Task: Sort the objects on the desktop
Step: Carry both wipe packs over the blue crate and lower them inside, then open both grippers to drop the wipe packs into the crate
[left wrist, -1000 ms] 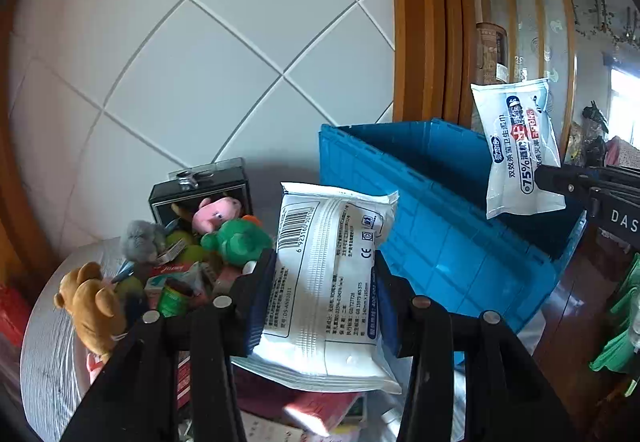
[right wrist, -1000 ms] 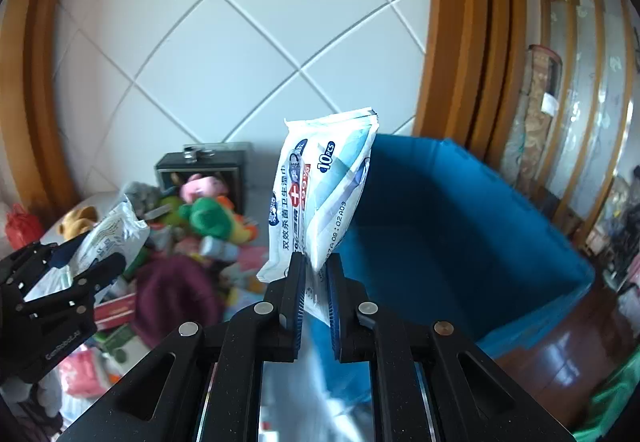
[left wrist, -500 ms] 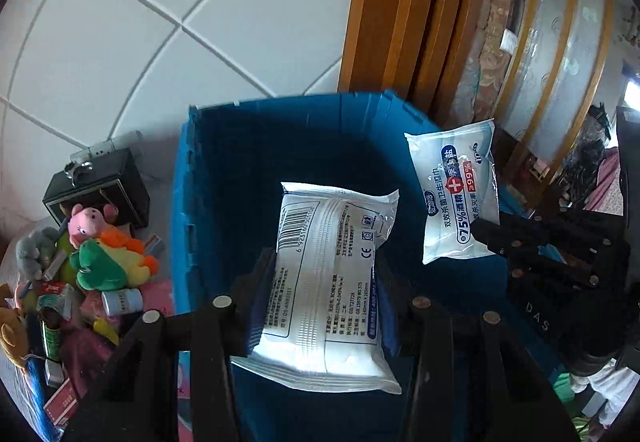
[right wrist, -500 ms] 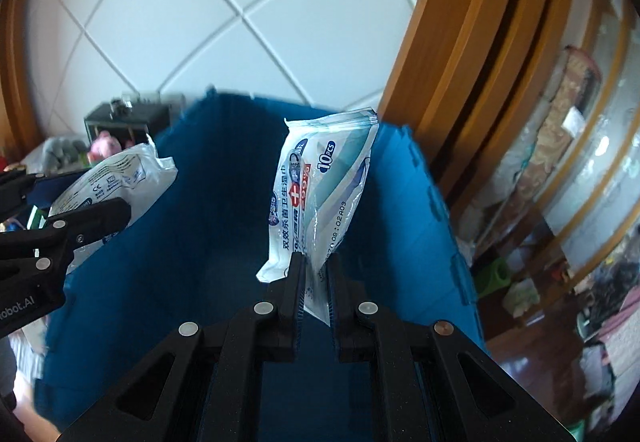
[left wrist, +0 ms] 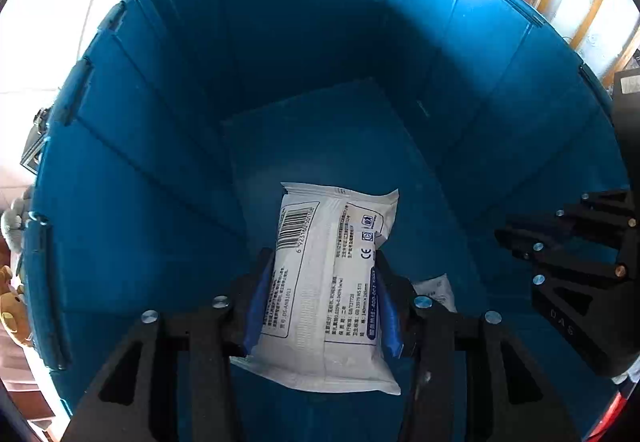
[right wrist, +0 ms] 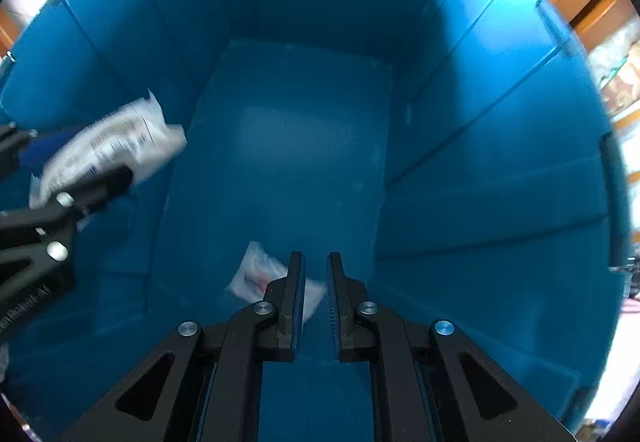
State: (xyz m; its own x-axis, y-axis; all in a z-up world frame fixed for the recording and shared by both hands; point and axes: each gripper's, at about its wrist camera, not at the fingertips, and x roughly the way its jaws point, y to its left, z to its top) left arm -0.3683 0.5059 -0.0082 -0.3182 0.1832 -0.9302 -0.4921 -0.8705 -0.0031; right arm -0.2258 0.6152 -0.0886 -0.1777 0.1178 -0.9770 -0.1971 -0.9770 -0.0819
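Since half a second before, both my claws had tipped down into the blue crate (left wrist: 168, 170), and the wipes pack with the red cross that my right claw (right wrist: 316, 298) had pinched was gone from it — it lay on the crate floor (right wrist: 256, 276), just beneath and to the left of the right fingertips, partly hidden by the left finger. My right claw's jaws stood slightly apart with nothing between them, only blue floor showing through the gap. My left claw (left wrist: 320, 298) clamped the white pack with the barcode (left wrist: 320, 274) across its width, the blue pads pressed to both long edges, the pack pointing forward above the bottom of the crate. From the right wrist view that same pack (right wrist: 108, 146) showed blurred at the left, held by the black fingers against the crate's left wall. From the left wrist view a corner of the dropped pack (left wrist: 436, 288) peeked out just right of my left claw's right finger, and the right claw's black frame (left wrist: 568, 266) sat at the right edge. Outside the crate's left rim I could make out a brown plush toy (left wrist: 10, 306) — little else.
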